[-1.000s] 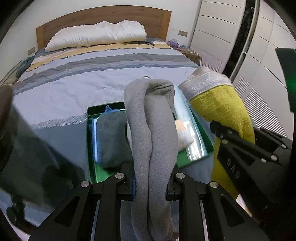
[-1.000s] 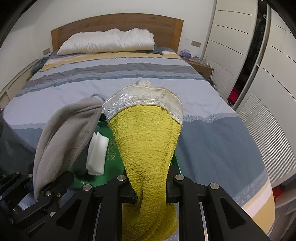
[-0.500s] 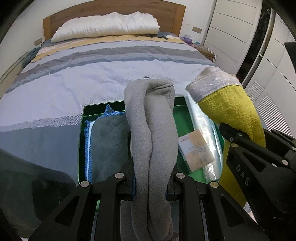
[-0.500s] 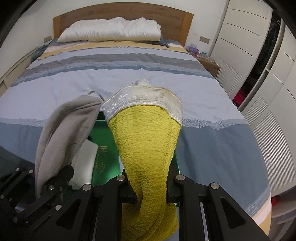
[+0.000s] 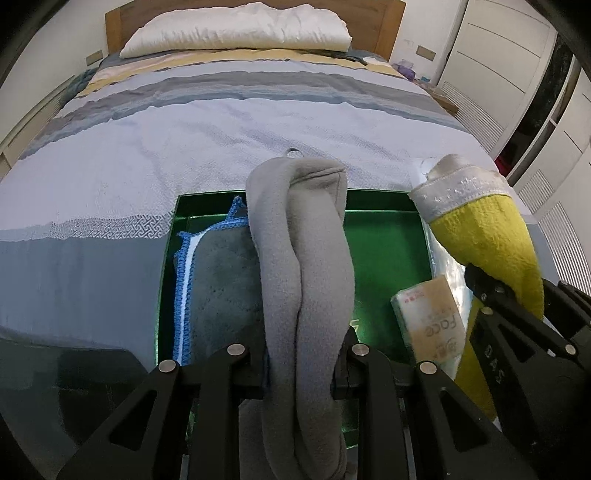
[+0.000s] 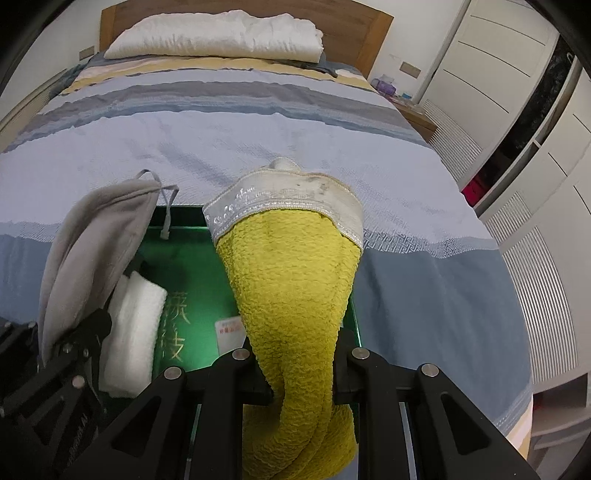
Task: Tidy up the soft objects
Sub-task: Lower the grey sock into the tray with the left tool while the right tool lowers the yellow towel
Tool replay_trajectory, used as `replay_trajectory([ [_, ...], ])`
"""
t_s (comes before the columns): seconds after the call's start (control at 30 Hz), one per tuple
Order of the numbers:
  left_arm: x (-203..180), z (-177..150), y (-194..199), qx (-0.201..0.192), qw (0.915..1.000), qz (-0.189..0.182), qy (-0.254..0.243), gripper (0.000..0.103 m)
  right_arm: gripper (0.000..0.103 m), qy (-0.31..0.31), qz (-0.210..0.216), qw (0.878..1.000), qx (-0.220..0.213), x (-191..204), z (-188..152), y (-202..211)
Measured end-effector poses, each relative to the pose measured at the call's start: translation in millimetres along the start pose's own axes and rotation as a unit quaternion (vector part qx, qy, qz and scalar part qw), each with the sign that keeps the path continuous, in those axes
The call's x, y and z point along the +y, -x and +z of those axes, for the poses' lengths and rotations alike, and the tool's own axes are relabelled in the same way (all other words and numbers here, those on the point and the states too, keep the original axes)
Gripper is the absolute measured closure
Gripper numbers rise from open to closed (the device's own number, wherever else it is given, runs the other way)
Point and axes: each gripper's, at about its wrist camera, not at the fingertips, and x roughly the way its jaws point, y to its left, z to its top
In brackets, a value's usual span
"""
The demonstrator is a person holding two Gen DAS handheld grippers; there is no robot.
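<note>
Left gripper (image 5: 300, 363) is clamped on a grey fleece cloth (image 5: 303, 266), the fabric bunched between the jaws and standing up the middle of the left wrist view toward twelve o'clock. Right gripper (image 6: 295, 367) is clamped on a yellow towel (image 6: 291, 288) with a pale silvery band across its top end. Both hang over a green tray (image 5: 384, 258) lying on the striped bedspread (image 5: 221, 122). In the tray, at nine o'clock of the grey cloth, lies a dark grey cloth with blue edging (image 5: 218, 280); at four o'clock, a tissue pack (image 5: 430, 325) close to the tray's right wall. From the right wrist view, a folded white cloth (image 6: 135, 325) sits in the tray at eight o'clock of the yellow towel, gold characters on the tray floor beside it. White pillow (image 5: 236, 29) up at twelve, against the wooden headboard (image 6: 354, 40)
</note>
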Motion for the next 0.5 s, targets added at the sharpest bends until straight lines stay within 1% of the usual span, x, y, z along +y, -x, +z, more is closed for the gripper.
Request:
replay_trajectory([
  [0.13, -0.7, 0.8, -0.5, -0.001, 1.0000, -0.003, 0.000, 0.086, 0.084, 0.002, -0.007, 1.000, 0.004, 8.7, 4.7, -9.3],
  [0.5, -0.2, 1.7, -4.5, 0.001, 0.9998, -0.018, 0.007, 0.086, 0.084, -0.003, 0.003, 1.000, 0.010, 3.7, -4.6, -16.6],
])
